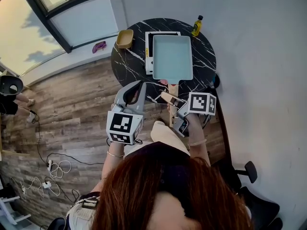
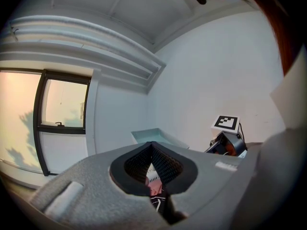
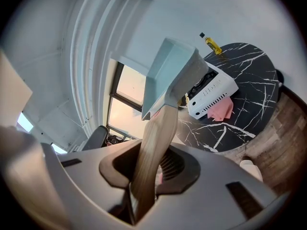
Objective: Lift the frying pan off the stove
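Observation:
A square pale-blue frying pan (image 1: 171, 56) with a wooden handle (image 1: 171, 86) hangs over the white stove (image 1: 149, 51) on the round black marble table (image 1: 128, 63). My right gripper (image 1: 169, 99) is shut on that handle. In the right gripper view the pan (image 3: 168, 75) is up in the air, clear of the stove (image 3: 213, 92), and the handle (image 3: 153, 147) runs between the jaws. My left gripper (image 1: 139, 86) hovers at the table's near edge, left of the handle, jaws together and holding nothing. The left gripper view shows the pan (image 2: 153, 135) ahead.
A yellow bottle (image 1: 196, 26) stands at the table's far edge and a tan bowl (image 1: 124, 39) at its left. A pink cloth (image 3: 221, 109) lies beside the stove. An office chair (image 1: 249, 176) is at the right, and cables (image 1: 53, 169) lie on the wooden floor.

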Demonstrator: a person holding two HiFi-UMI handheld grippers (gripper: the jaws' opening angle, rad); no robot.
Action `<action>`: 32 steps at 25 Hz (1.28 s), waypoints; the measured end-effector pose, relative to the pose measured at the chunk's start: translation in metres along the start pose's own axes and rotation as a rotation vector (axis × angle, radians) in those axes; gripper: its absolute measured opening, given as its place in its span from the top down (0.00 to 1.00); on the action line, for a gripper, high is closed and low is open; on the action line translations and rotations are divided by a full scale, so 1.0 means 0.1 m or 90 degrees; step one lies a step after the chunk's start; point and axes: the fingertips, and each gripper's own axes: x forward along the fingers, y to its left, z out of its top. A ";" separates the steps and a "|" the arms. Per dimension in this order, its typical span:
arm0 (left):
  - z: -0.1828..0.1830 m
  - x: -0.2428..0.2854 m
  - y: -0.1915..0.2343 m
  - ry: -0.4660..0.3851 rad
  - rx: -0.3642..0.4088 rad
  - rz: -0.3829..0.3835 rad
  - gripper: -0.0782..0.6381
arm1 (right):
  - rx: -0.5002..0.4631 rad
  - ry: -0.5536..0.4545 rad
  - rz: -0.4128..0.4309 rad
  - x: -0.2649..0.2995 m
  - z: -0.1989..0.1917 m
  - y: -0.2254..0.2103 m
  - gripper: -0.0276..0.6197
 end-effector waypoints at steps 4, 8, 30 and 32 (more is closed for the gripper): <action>0.00 -0.11 -0.05 -0.003 0.004 -0.003 0.87 | -0.002 -0.005 -0.001 -0.07 -0.11 0.06 0.80; -0.01 -0.23 -0.12 -0.006 0.008 -0.006 0.87 | -0.006 -0.008 -0.002 -0.15 -0.24 0.11 0.80; -0.11 -0.75 -0.30 -0.011 0.001 -0.007 0.87 | -0.019 -0.021 0.005 -0.41 -0.73 0.40 0.80; -0.11 -0.77 -0.30 -0.013 0.003 -0.007 0.87 | -0.022 -0.020 0.002 -0.43 -0.76 0.41 0.80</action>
